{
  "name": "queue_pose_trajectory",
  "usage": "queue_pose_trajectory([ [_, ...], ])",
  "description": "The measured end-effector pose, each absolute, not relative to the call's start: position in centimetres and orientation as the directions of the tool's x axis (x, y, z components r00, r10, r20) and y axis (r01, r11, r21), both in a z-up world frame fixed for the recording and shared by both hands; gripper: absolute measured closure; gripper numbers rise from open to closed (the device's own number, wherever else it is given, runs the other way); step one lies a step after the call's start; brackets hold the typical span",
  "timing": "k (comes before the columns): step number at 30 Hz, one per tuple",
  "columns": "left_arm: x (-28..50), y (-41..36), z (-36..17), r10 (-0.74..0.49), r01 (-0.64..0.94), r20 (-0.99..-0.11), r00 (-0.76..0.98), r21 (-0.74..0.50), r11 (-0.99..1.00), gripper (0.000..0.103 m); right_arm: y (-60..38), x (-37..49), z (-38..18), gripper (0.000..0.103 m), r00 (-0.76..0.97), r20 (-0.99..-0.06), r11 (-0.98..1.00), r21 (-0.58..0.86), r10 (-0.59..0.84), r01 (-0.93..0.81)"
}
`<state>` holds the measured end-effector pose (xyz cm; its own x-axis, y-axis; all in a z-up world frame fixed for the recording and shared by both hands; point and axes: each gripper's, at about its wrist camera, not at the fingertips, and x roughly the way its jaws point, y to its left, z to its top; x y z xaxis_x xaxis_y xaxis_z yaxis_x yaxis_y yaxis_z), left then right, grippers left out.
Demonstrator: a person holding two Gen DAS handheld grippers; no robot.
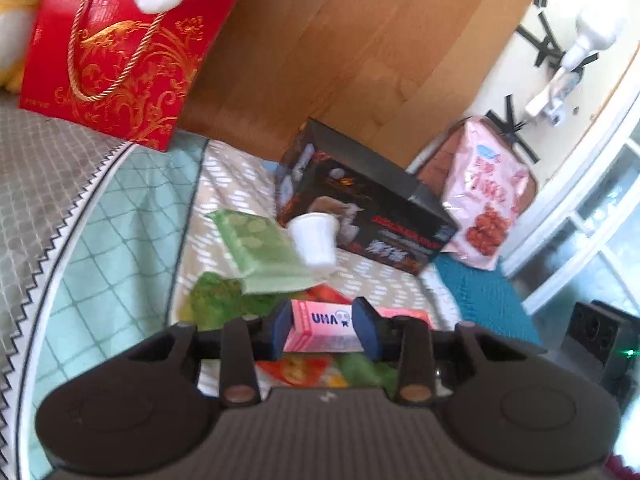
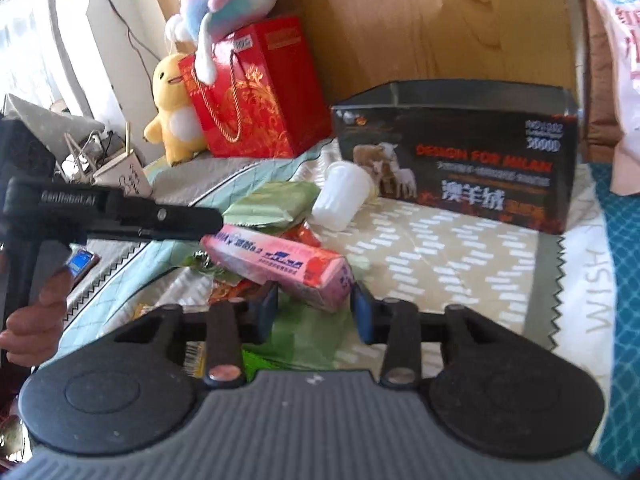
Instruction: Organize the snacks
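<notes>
Two grippers meet at one pink snack box

The left gripper has its jaws squeezed on the pink box. The box's far end pokes between the right gripper's jaws, which stand apart (maybe just touching it, the view is blurry). Past the jaws lie a green packet, a white cup and a black box.

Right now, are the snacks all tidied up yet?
Not yet. Nothing looks sorted: the green packet, white cup and other wrappers lie in a heap on the bed. In hand: the left gripper grips the pink box, with the right gripper around its other end. The heap is left.
</notes>
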<state>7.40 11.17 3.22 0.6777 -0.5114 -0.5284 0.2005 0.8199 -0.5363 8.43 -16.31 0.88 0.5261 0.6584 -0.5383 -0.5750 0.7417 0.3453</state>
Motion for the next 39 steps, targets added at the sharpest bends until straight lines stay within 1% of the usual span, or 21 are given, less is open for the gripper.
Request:
queue_pose_trajectory([
  [3,8.0,10.5,5.2,-0.541,0.242,-0.478,0.693,-0.552,0.798,0.07,-17.3,8.0,2.7,0.061,0.582,-0.493,0.756,0.316,0.647,-0.573],
  [6,10.1,8.5,7.6,-0.525,0.288,-0.444,0.726,-0.497,0.819,0.07,-17.8,8.9,4.6,0.061,0.66,-0.446,0.792,0.252,0.605,-0.556],
  [8,12.5,6.7,8.7,-0.513,0.313,-0.422,0.747,-0.457,0.832,0.07,-18.3,10.6,5.5,0.06,0.708,-0.413,0.818,0.238,0.574,-0.524],
  [12,17.3,3.8,8.7,-0.494,0.318,-0.432,0.755,-0.418,0.851,0.07,-19.3,14.5,5.7,0.06,0.781,-0.378,0.867,0.244,0.497,-0.434],
  [16,20.2,1.6,7.5,-0.433,0.277,-0.479,0.764,-0.364,0.889,0.07,-18.9,17.0,4.8,0.059,0.816,-0.396,0.907,0.199,0.42,-0.371],
  [17,20.3,1.3,7.4,-0.412,0.264,-0.485,0.772,-0.346,0.901,0.07,-18.9,17.2,4.5,0.054,0.827,-0.402,0.919,0.184,0.394,-0.349],
  [19,19.7,0.8,7.5,-0.369,0.248,-0.481,0.795,-0.297,0.922,0.07,-19.4,16.9,4.4,0.05,0.839,-0.396,0.927,0.195,0.373,-0.32],
  [20,19.2,0.7,7.7,-0.352,0.245,-0.479,0.804,-0.272,0.931,0.068,-20.0,16.6,4.4,0.049,0.839,-0.387,0.922,0.215,0.382,-0.321],
  [23,17.7,1.0,8.0,-0.298,0.221,-0.495,0.816,-0.208,0.953,0.067,-20.9,14.9,4.4,0.049,0.843,-0.375,0.918,0.25,0.385,-0.308],
  [25,16.4,1.5,8.2,-0.273,0.203,-0.506,0.818,-0.191,0.96,0.067,-21.3,13.3,4.3,0.049,0.833,-0.377,0.905,0.297,0.406,-0.306],
  [29,13.4,2.8,8.2,-0.216,0.166,-0.523,0.825,-0.143,0.976,0.061,-21.0,9.5,3.0,0.047,0.784,-0.413,0.873,0.366,0.464,-0.324],
  [31,12.0,3.4,7.9,-0.194,0.151,-0.529,0.826,-0.125,0.981,0.061,-20.5,7.5,2.1,0.047,0.754,-0.445,0.863,0.384,0.484,-0.328],
  [34,9.7,4.3,7.6,-0.168,0.126,-0.536,0.827,-0.115,0.985,0.061,-20.0,4.4,1.0,0.047,0.732,-0.468,0.858,0.395,0.496,-0.329],
  [39,7.4,5.0,7.3,-0.129,0.088,-0.539,0.832,-0.102,0.991,0.061,-19.7,0.9,0.4,0.045,0.7,-0.462,0.823,0.454,0.545,-0.341],
])
